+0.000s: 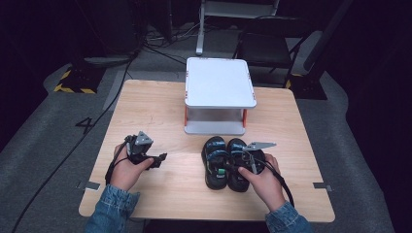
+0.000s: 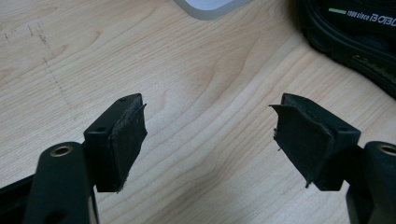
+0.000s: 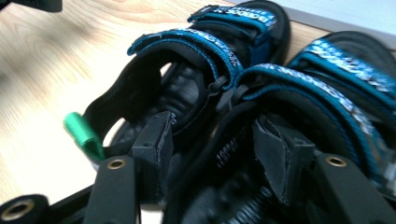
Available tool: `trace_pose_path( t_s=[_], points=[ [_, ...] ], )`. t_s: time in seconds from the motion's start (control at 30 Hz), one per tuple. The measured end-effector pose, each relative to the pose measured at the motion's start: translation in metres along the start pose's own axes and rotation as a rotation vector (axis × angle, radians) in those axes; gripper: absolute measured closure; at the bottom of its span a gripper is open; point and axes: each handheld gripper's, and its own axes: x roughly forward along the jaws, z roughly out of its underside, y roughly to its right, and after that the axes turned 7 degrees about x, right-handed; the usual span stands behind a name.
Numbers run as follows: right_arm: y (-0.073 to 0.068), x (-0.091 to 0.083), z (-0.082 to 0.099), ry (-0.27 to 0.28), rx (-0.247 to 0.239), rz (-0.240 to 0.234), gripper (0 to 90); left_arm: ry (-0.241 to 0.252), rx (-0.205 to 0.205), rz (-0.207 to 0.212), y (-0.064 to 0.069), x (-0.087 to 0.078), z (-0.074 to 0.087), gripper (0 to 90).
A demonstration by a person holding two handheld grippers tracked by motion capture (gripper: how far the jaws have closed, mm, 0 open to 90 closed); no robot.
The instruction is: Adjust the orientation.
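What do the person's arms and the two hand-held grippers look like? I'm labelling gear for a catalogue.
Both forearms wear blue denim sleeves. The left hand-held gripper is black and carries a grey three-cornered plate; the right hand-held gripper carries a similar grey plate. A black cable loops from it. Each has two black jaws with brass-coloured eyelets and worn, frayed black pads.

Two sandals (image 1: 227, 162) lie side by side on the table (image 1: 160, 109), right of centre and near me. A small stand (image 1: 218, 82) sits just beyond them. My left gripper (image 1: 158, 159) rests to their left, my right gripper (image 1: 238, 162) over them.
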Motion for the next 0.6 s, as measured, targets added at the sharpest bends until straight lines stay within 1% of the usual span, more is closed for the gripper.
trace_pose_path(
  t_s=[0.07, 0.1, 0.17, 0.2, 0.23, 0.3, 0.37, 0.43, 0.53, 0.6],
  points=[
    [-0.0021, 0.0032, -0.0012, -0.006, 0.021, -0.002, 47.5, 0.000, -0.005, -0.001, -0.0002, 0.0016, -0.0005, 24.9],
    [-0.0028, 0.0036, -0.0017, -0.009, 0.031, -0.002, 47.9, -0.001, 0.001, 0.003, -0.0008, 0.0028, -0.0007, 24.9],
    [-0.0019, 0.0008, -0.0036, -0.018, 0.022, 0.003, 51.4, -0.003, 0.002, 0.008, -0.0005, 0.0044, -0.0015, 24.9],
    [-0.0010, -0.0003, -0.0034, -0.015, 0.037, 0.000, 51.6, -0.001, 0.000, 0.009, 0.0000, 0.0050, -0.0020, 24.9],
    [0.0008, -0.0004, -0.0030, -0.008, 0.048, -0.007, 52.4, 0.001, 0.007, 0.006, -0.0001, 0.0056, -0.0027, 24.9],
    [0.0048, -0.0025, -0.0034, 0.000, 0.089, -0.040, 52.4, -0.006, 0.008, 0.012, 0.0013, 0.0066, -0.0038, 25.0],
    [0.0062, -0.0019, -0.0038, 0.001, 0.112, -0.055, 52.1, -0.005, 0.014, 0.014, 0.0022, 0.0077, -0.0049, 24.9],
    [0.0044, -0.0018, -0.0046, -0.002, 0.107, -0.045, 52.1, -0.009, 0.011, 0.021, 0.0032, 0.0081, -0.0057, 25.1],
    [0.0028, -0.0007, -0.0053, -0.004, 0.117, -0.036, 51.9, -0.012, 0.024, 0.019, 0.0033, 0.0089, -0.0062, 25.1],
    [-0.0003, 0.0005, -0.0056, 0.000, 0.117, -0.020, 51.1, -0.016, 0.018, 0.013, 0.0045, 0.0095, -0.0059, 25.1]
  ],
)
